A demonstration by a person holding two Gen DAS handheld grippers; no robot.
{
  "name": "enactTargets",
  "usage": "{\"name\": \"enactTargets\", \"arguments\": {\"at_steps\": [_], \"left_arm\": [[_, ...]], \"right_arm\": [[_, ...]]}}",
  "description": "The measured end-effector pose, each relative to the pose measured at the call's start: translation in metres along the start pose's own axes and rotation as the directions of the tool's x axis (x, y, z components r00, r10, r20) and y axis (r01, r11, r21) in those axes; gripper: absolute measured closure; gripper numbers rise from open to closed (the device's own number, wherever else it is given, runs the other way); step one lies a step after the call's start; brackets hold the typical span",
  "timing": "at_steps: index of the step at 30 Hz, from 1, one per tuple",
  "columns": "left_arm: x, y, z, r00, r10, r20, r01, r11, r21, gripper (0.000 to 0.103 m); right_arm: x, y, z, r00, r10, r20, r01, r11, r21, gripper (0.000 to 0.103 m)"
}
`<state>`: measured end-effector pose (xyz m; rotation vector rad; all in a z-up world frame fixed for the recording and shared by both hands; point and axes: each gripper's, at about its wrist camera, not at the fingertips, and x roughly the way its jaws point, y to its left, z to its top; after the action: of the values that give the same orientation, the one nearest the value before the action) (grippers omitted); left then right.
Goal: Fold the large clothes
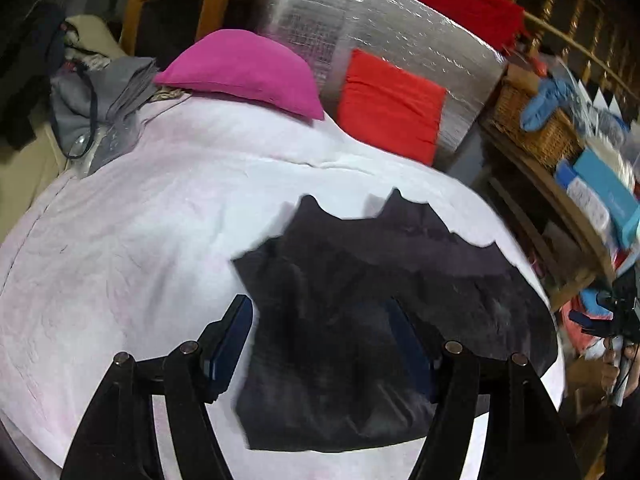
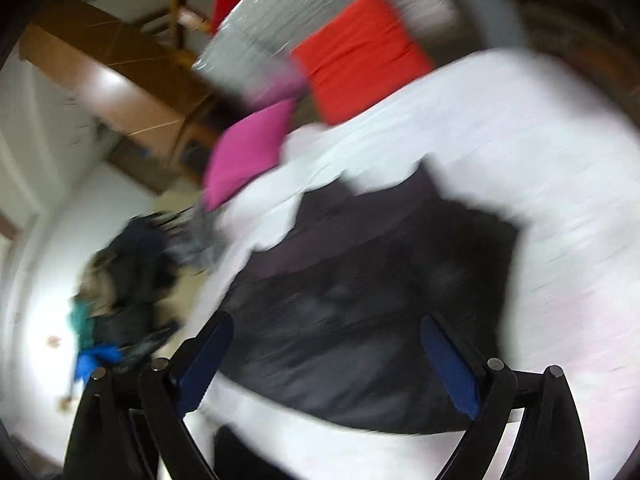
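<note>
the dark garment (image 1: 380, 312) lay crumpled on the white bedcover (image 1: 140, 240), toward its right side, below a pink pillow (image 1: 244, 70) and a red cushion (image 1: 390, 106) at the head of the bed. the left gripper (image 1: 324, 326) hovered over the garment with jaws spread and nothing pinched; its sharp view alone showed a wicker basket (image 1: 536, 128), a shelf (image 1: 560, 200) and the other gripper (image 1: 612, 312) at the right edge. the right gripper (image 2: 328, 354) also stood spread wide and empty above the garment, and its blurred, tilted view alone showed a clothes heap (image 2: 124, 276) on the floor left of the bed.
</note>
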<state>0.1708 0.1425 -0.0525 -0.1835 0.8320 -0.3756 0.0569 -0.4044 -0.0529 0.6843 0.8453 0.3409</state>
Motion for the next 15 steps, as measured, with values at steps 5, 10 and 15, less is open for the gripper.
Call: {"name": "enactTargets", "arguments": {"at_steps": [5, 10, 15], "left_arm": [[0.055, -0.009, -0.023, 0.980, 0.168, -0.107, -0.170, 0.985, -0.009, 0.031], [0.077, 0.002, -0.036, 0.962, 0.216, -0.164, -0.225, 0.974, -0.033, 0.031], [0.078, -0.001, -0.033, 0.955, 0.252, -0.155, -0.254, 0.967, 0.007, 0.030]], "right_arm": [[0.027, -0.078, -0.014, 0.991, -0.136, 0.004, 0.131, 0.959, 0.253, 0.007], [0.021, -0.042, 0.007, 0.995, -0.095, 0.032, 0.088, 0.981, 0.170, 0.007], [0.045, -0.011, 0.038, 0.996, -0.081, 0.025, 0.079, 0.995, 0.067, 0.006]]}}
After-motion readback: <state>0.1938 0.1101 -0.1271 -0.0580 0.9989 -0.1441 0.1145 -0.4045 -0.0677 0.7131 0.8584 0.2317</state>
